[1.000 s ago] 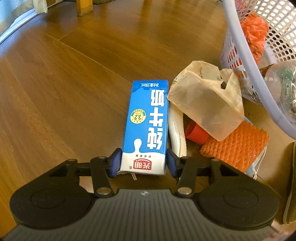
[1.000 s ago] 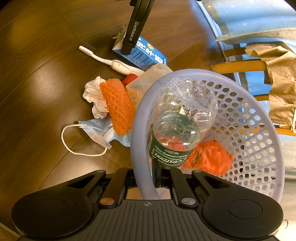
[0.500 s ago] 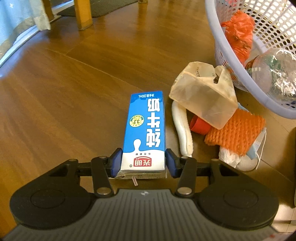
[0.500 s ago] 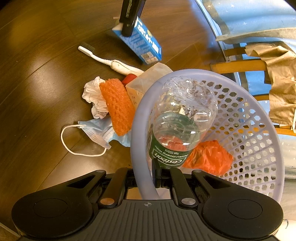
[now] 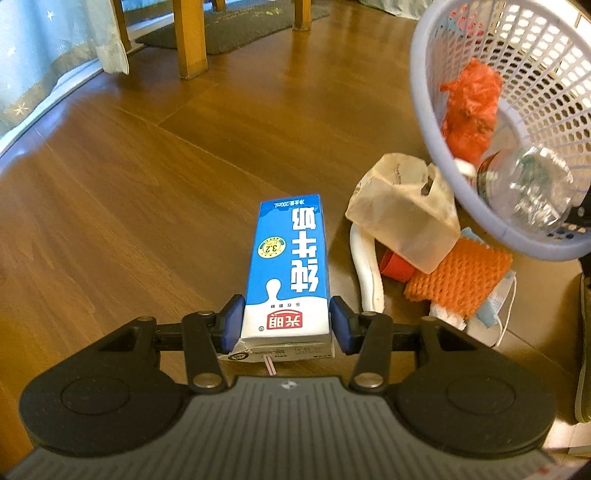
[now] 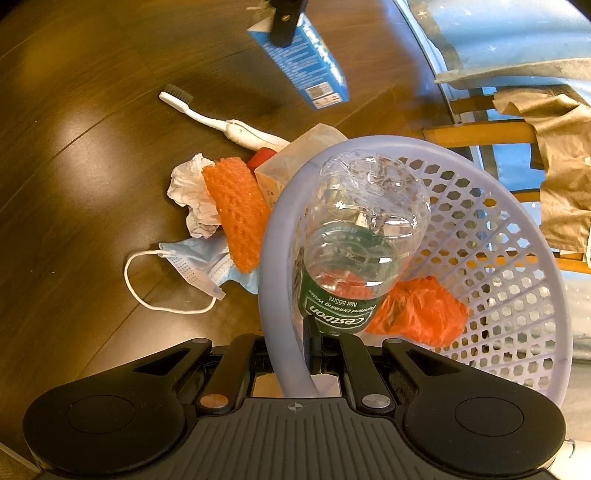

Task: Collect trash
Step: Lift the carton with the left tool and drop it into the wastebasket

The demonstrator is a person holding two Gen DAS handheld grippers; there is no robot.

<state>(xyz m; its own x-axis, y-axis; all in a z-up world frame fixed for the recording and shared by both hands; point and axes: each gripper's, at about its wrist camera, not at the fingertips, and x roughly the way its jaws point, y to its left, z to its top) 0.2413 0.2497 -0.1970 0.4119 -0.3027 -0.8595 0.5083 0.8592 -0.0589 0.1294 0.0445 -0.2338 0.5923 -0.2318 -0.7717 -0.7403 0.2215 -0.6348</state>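
Observation:
My left gripper (image 5: 286, 325) is shut on a blue milk carton (image 5: 288, 266), held above the wooden floor; the carton (image 6: 306, 70) also hangs in the air at the top of the right wrist view. My right gripper (image 6: 295, 358) is shut on the rim of a lilac plastic basket (image 6: 273, 258), tilted, with a clear water bottle (image 6: 354, 243) and an orange crumpled bag (image 6: 417, 314) inside. On the floor beside the basket (image 5: 428, 122) lie a white toothbrush (image 6: 221, 123), an orange foam net (image 6: 236, 218), crumpled tissue (image 6: 188, 195), a blue face mask (image 6: 195, 266) and a translucent bag (image 5: 402, 214).
Wooden chair legs (image 5: 188, 40) and a dark mat (image 5: 236, 26) stand at the far side of the floor. A light blue curtain (image 5: 44, 48) hangs at the left. A brown cloth (image 6: 554, 162) drapes over a wooden chair at the right.
The left gripper has lifted the milk carton off the floor and away from the trash pile. The basket and right gripper have stayed put.

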